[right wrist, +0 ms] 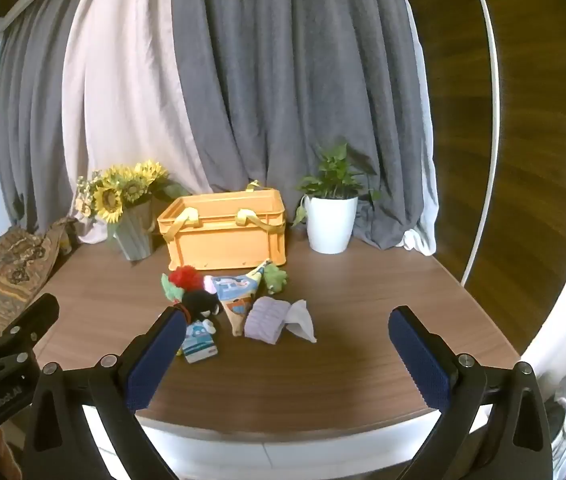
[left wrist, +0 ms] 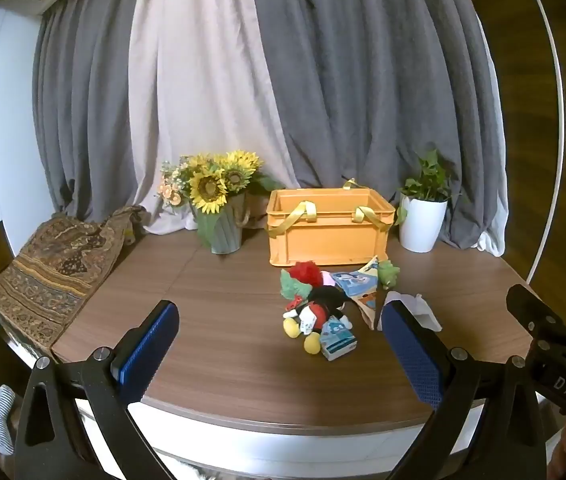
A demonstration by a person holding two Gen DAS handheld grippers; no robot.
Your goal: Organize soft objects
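Note:
A pile of soft toys lies on the brown table in front of an empty orange crate (left wrist: 329, 226) (right wrist: 225, 236). It holds a mouse plush (left wrist: 315, 316) (right wrist: 203, 304), a red pompom toy (left wrist: 305, 272) (right wrist: 183, 276), a printed cloth pouch (left wrist: 357, 284) (right wrist: 237, 296), a green frog plush (left wrist: 389, 272) (right wrist: 275, 278), a small blue box-shaped toy (left wrist: 337, 340) (right wrist: 199, 344) and a lilac cloth (right wrist: 269, 318) with a white cloth (right wrist: 301, 320). My left gripper (left wrist: 279, 320) is open, near the table's front edge. My right gripper (right wrist: 287, 326) is open too, beside it.
A sunflower vase (left wrist: 219, 204) (right wrist: 129, 212) stands left of the crate, and a potted plant in a white pot (left wrist: 423, 212) (right wrist: 331, 216) stands right. A patterned cloth (left wrist: 55, 268) drapes the table's left end. Grey and white curtains hang behind.

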